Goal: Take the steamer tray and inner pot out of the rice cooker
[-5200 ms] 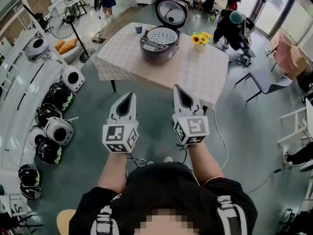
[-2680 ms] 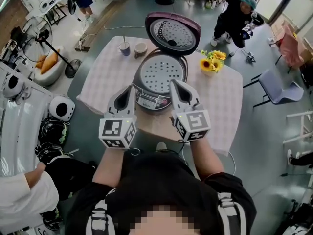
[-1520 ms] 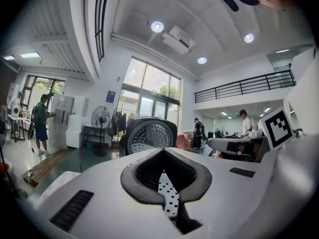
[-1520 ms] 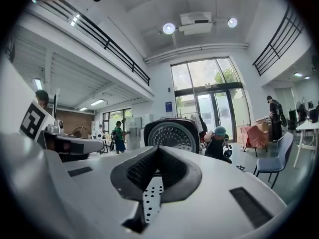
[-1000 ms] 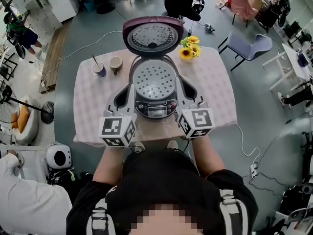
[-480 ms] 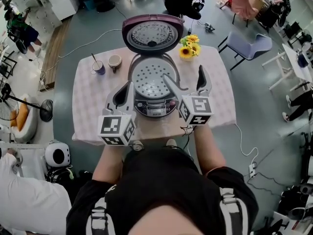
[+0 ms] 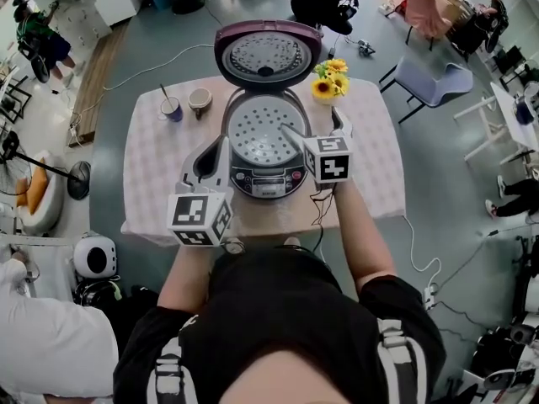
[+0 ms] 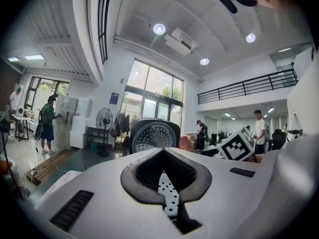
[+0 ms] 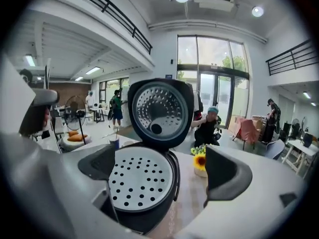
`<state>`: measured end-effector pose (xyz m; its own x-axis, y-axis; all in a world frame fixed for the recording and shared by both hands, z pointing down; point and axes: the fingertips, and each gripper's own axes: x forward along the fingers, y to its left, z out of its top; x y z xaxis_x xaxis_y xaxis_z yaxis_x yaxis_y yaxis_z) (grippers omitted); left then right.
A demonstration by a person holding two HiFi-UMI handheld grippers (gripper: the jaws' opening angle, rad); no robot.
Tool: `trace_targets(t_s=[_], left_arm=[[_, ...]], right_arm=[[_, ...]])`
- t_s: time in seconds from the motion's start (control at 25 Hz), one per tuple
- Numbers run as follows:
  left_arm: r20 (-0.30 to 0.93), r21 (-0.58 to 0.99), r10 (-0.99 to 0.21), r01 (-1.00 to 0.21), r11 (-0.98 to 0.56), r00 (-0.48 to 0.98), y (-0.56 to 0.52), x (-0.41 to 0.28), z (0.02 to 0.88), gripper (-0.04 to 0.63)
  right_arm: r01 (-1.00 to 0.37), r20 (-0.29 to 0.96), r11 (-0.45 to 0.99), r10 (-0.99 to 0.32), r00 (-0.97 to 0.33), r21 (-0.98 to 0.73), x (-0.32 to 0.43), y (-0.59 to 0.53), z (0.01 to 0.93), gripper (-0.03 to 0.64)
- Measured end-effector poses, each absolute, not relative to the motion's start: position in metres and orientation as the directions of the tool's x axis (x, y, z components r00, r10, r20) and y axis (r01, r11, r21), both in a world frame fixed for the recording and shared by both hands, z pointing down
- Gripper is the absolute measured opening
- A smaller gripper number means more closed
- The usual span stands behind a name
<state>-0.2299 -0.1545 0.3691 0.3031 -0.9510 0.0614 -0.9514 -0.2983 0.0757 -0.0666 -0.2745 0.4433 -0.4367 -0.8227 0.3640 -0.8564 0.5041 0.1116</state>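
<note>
White steamer tray point(image 7: 263, 130) waits, still seated; right gripper point(image 7: 316, 126) has just spread its fingers toward it, left gripper point(image 7: 222, 144) clenched empty.

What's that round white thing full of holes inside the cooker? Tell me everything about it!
That is the steamer tray, a round, pale, shallow dish, maybe plastic, dotted with rows of small holes. It sits flat in the top of the open rice cooker, inside the cooker's dark rim, with nothing on it. The lid stands up behind it. The open right tongs hover by its right side without gripping it.
</note>
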Motion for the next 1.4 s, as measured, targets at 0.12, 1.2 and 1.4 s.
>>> trace_targets(t_s=[0.12,1.2,1.4], left_arm=[[0.061,0.077,-0.954,-0.955,-0.288,0.292,-0.154,-0.232,0.37,0.002],[0.071,0.074,-0.974,-0.974,-0.212,0.217,-0.146,-0.26,0.374,0.002],[0.076,0.073,-0.972,-0.973,-0.217,0.222,-0.146,-0.26,0.372,0.002]], right_arm=[[-0.84,0.445,0.53,-0.785,-0.432,0.119,-0.069,-0.288,0.467,0.561],[-0.792,0.732,0.61,-0.526,-0.434,-0.032,-0.095,-0.322,0.591,0.337],[-0.846,0.8,0.518,-0.558,-0.219,0.129,-0.057,-0.323,0.586,0.207]])
